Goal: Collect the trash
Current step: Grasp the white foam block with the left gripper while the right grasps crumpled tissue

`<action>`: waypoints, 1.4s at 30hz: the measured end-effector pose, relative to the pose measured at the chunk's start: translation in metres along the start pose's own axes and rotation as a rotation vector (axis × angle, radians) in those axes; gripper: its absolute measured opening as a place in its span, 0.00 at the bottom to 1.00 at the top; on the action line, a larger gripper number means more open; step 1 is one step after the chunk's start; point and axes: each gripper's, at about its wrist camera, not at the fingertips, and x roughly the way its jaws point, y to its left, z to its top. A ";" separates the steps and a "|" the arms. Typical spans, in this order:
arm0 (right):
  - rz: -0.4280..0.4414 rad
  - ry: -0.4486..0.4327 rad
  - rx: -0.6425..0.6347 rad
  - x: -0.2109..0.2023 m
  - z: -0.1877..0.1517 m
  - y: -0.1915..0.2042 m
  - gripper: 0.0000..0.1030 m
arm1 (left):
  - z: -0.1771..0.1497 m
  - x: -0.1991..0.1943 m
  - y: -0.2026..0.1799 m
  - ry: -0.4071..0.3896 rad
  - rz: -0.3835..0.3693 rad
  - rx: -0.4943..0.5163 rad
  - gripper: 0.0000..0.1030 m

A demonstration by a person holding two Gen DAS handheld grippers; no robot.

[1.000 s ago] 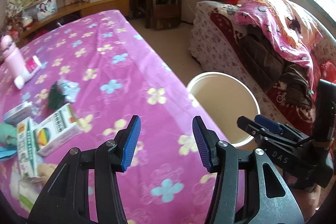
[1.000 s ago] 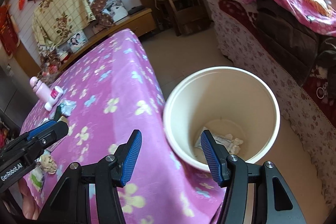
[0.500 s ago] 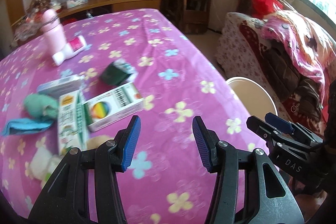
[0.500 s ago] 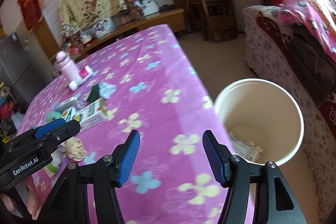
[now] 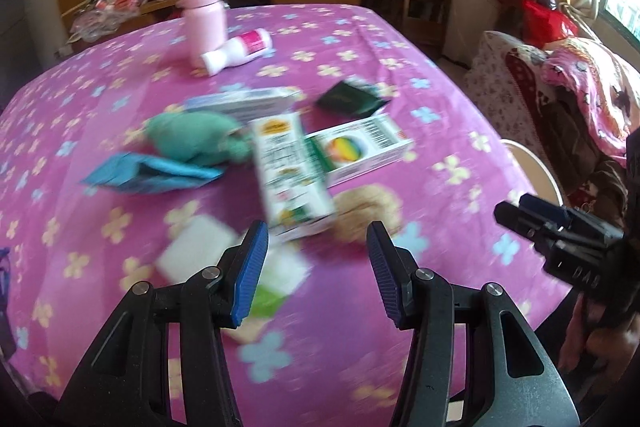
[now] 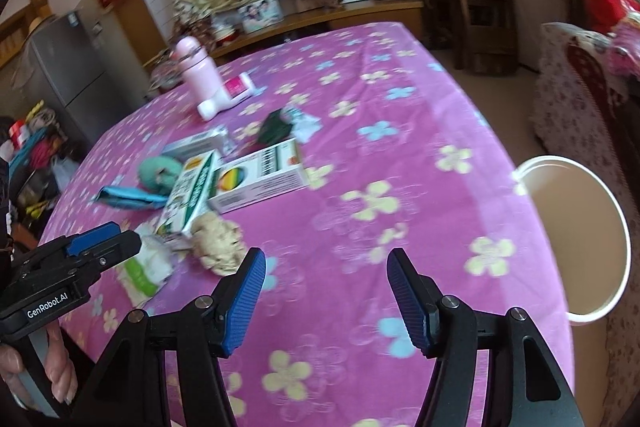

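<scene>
Purple floral table (image 6: 400, 155) | left tool (image 5: 314, 259) spread, empty, angled down | right tool (image 6: 324, 283) opening, empty

The left gripper (image 6: 104, 243) body reads "GenRobot.AI", and the right gripper (image 5: 532, 213) body shows "DAS".

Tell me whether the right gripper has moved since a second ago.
Yes. The right gripper, jaws just opening and empty, has swung from over the white bin toward the trash on the pink tablecloth; the bin now sits at the view's right edge.

Black hand-held gripper (image 5: 314, 273), blue ribbed pads (image 5: 250, 273)
</scene>
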 end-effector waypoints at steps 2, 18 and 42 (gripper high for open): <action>0.020 0.014 -0.016 0.006 -0.002 0.009 0.59 | -0.008 -0.003 0.017 0.006 0.022 -0.005 0.48; 0.109 0.113 -0.119 0.059 0.001 0.064 0.59 | -0.027 0.027 0.097 0.105 0.064 -0.030 0.48; 0.186 0.107 -0.151 0.092 0.010 0.082 0.28 | -0.012 0.058 0.087 0.202 -0.206 -0.029 0.31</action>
